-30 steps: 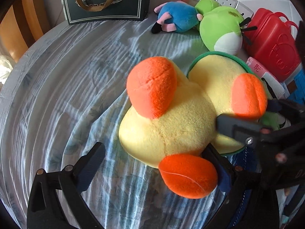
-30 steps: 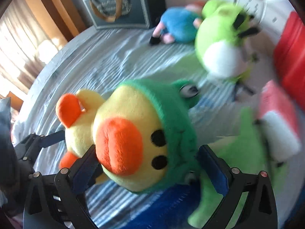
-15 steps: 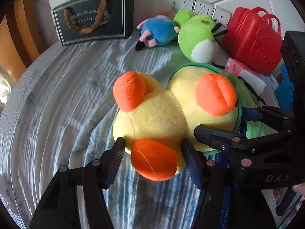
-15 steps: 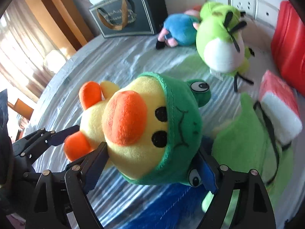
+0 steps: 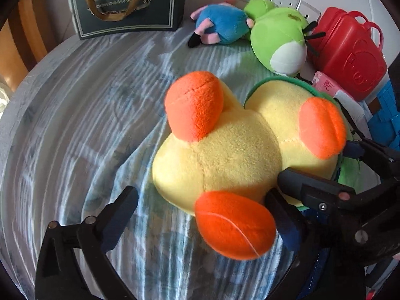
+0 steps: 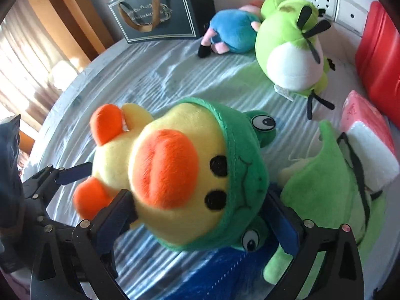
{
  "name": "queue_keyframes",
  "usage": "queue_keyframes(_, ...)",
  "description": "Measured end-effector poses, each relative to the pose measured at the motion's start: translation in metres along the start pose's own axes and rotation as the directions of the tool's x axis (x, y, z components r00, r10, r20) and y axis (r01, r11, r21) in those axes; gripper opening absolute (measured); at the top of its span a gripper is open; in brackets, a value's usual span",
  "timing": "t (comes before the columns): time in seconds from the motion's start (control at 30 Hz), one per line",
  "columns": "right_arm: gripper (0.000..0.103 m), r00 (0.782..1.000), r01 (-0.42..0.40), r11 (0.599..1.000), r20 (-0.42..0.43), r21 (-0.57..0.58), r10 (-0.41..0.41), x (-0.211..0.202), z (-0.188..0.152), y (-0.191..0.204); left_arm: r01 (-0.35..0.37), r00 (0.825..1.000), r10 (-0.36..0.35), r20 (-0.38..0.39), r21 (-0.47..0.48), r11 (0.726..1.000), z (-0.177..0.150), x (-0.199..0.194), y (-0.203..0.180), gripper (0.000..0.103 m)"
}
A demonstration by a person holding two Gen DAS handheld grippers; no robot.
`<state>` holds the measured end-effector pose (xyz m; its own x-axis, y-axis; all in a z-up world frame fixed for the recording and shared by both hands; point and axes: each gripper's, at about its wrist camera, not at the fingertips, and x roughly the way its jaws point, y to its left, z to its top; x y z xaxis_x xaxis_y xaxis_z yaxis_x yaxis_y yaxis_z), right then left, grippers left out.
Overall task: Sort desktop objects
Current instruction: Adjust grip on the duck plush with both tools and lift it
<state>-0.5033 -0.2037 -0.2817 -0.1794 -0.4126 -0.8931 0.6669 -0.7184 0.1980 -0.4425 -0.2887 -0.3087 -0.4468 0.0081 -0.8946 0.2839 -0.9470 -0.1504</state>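
A yellow duck plush with orange feet, an orange beak and a green frog hood lies on the striped cloth. My left gripper straddles its near orange foot. Its jaws are opening, and the left finger stands well apart from the toy. My right gripper straddles the duck's head. Its jaws are opening too, with the blue pads beside the cheek and the hood. The right gripper shows at the duck's head in the left wrist view. A finger of the left gripper shows by the feet.
Along the back wall stand a dark gift bag, a blue plush, a lime green plush and a red plastic case. A pink tissue pack and a green pouch lie to the right. The table edge curves at the left.
Half a second ago both pairs of jaws had narrowed around the duck, left on the foot and right on the head. Now both stand wide again. The duck lies about where it was.
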Motion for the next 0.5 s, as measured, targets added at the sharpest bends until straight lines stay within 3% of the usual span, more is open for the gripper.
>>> queue_keyframes(0.23, 0.103, 0.996, -0.08, 0.996, -0.031, 0.026, 0.081, 0.025, 0.002, -0.007, -0.016, 1.0, 0.016, -0.019, 0.026, 1.0, 0.005, 0.021, -0.001, 0.103)
queue_keyframes(0.3, 0.103, 0.993, -0.097, 0.995, -0.063, 0.032, 0.099, 0.032, 0.002, -0.007, -0.038, 0.999, 0.039, -0.019, 0.033, 0.999, 0.004, 0.025, -0.002, 0.095)
queue_keyframes(0.4, 0.097, 0.997, -0.083, 0.997, -0.003, 0.001, 0.083, 0.024, -0.001, 0.0, -0.045, 0.999, 0.043, 0.033, 0.045, 0.998, 0.003, 0.011, -0.008, 0.073)
queue_keyframes(0.5, 0.091, 0.995, -0.092, 0.996, 0.041, -0.014, 0.092, 0.01, -0.006, 0.003, -0.065, 0.995, 0.062, 0.078, 0.033, 0.997, 0.004, -0.003, -0.005, 0.067)
